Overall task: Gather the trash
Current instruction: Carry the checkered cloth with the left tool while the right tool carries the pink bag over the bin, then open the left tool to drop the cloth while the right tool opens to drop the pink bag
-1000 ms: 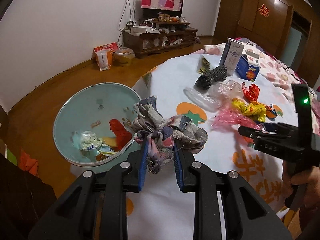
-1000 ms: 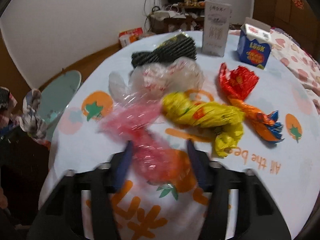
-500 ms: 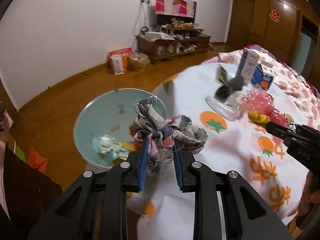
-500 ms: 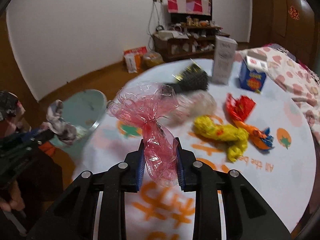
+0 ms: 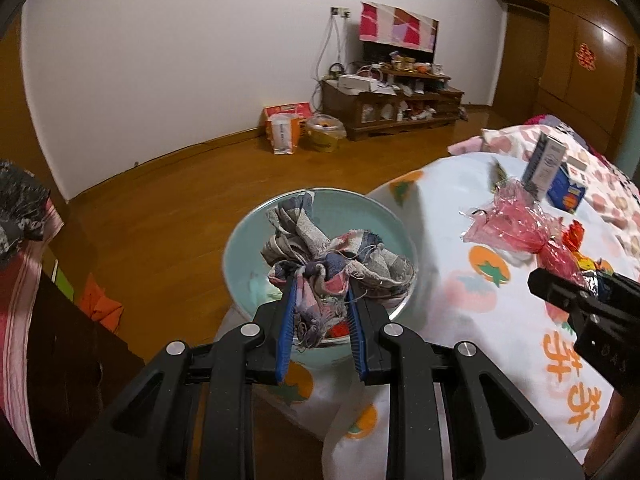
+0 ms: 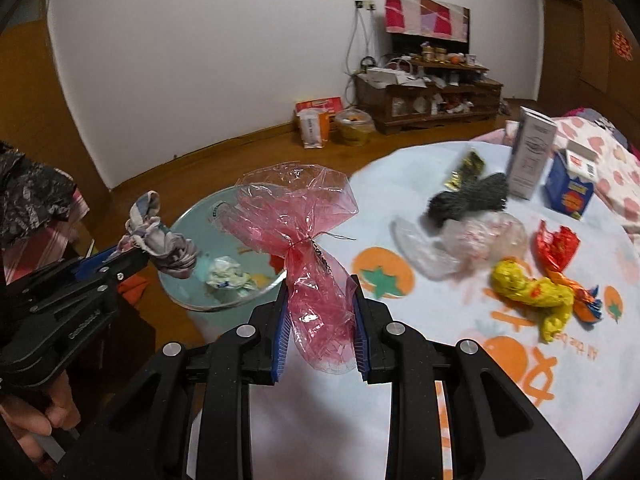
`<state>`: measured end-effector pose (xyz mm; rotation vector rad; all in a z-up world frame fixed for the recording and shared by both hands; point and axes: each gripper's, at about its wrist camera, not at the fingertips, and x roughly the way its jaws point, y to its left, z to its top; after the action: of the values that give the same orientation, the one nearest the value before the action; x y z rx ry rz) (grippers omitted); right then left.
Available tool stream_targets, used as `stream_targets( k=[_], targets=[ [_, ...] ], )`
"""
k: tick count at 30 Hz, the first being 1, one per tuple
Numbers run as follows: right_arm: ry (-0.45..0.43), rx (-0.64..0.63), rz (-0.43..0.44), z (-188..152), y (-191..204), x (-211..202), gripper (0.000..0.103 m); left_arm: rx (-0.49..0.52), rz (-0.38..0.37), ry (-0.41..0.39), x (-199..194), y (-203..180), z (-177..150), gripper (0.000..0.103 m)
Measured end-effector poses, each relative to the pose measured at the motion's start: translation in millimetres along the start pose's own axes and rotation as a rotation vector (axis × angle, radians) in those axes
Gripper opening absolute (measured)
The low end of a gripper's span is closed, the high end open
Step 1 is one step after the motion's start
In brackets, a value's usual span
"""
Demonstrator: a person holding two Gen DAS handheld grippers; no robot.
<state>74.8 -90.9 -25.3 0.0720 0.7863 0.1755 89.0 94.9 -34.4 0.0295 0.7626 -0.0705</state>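
My left wrist camera looks down along its fingers, close above the bin [image 5: 256,240]. My right one faces the table [image 6: 500,380]. Both share bin, table edge, far wall.

The rag [image 5: 332,264] is a faded check of grey, navy, pink and white, held between blue pads [image 5: 285,332] on a black gripper [image 5: 320,300]. The bin [image 5: 240,256] is pale teal. The wrapper [image 6: 308,248] is clear pink, also between blue pads [image 6: 281,340]. The cloth [image 6: 440,312] is white, printed with orange fruit with green tops and orange lettering. On it lie a yellow wrapper [image 6: 532,292], a red one [image 6: 556,246], an orange and blue one [image 6: 584,300], a blue carton [image 6: 570,194] and a grey box [image 6: 530,156]. The floor [image 5: 168,200] is brown
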Motion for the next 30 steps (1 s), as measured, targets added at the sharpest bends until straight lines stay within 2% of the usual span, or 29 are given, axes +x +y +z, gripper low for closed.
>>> stream_targets(
  k=[19,30],
  targets=[
    [0.024,-0.065,0.067,25,68,40,0.028,-0.086,0.057,0.004,17,46,11,0.024],
    [0.033,-0.039,0.047,46,73,73,0.028,-0.112,0.073,0.021,41,57,26,0.024]
  ],
)
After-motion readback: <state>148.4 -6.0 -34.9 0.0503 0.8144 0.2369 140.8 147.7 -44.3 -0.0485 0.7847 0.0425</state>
